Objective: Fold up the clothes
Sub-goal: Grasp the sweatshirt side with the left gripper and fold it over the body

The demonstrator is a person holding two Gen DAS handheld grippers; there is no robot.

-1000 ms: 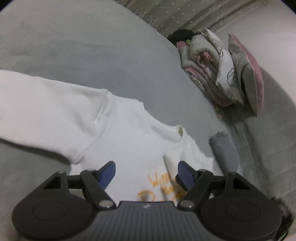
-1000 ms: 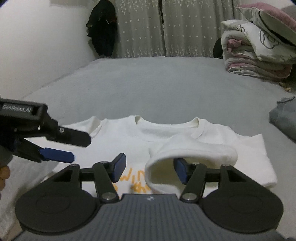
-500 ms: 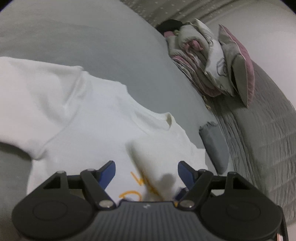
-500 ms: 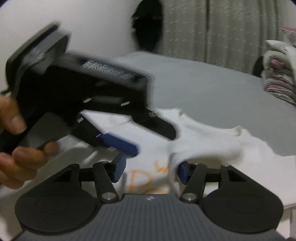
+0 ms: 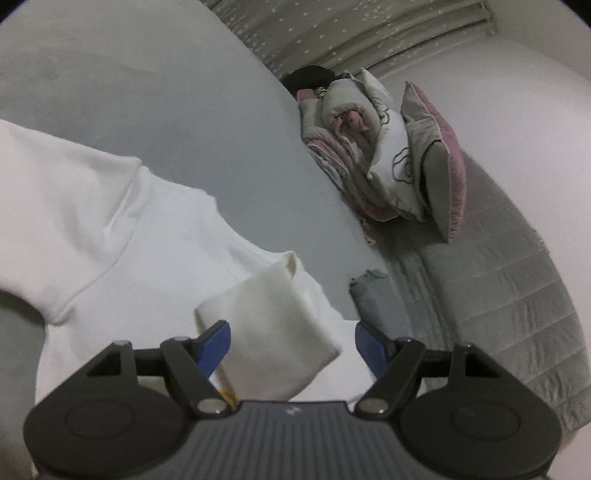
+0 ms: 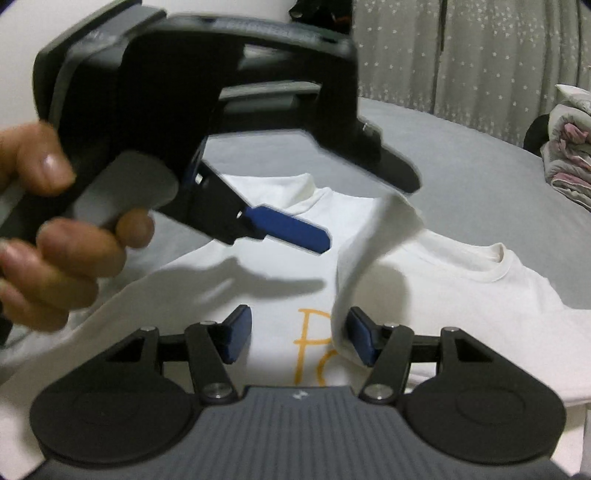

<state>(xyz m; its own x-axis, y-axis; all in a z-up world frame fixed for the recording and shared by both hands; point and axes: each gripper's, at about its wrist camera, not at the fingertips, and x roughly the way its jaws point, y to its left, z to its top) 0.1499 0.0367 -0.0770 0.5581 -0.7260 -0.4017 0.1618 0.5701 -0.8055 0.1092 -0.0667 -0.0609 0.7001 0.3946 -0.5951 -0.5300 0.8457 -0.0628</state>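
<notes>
Right wrist view, from the left: a person's hand grips the handle of the left tongs, a blurred black body that fills the upper left and hangs above the shirt. One blue finger of it points right and down, with its shadow on the cloth below; the other black finger reaches toward a raised corner of cloth. Both left fingers stand wide apart and clasp nothing.

Below them a white T-shirt lies spread flat on a grey bed, its collar toward the far side and orange letters on its chest. A folded-over sleeve rises from the shirt's middle, its lower edge just beside the right blue pad. The right tongs are wide open, holding nothing.

Left wrist view: the shirt fills the left, one sleeve stretched out to the far left. The folded sleeve stands between the left tongs' open pads. Further right lie a small grey cloth, then a bundle of bedding and a pillow by the curtain.
</notes>
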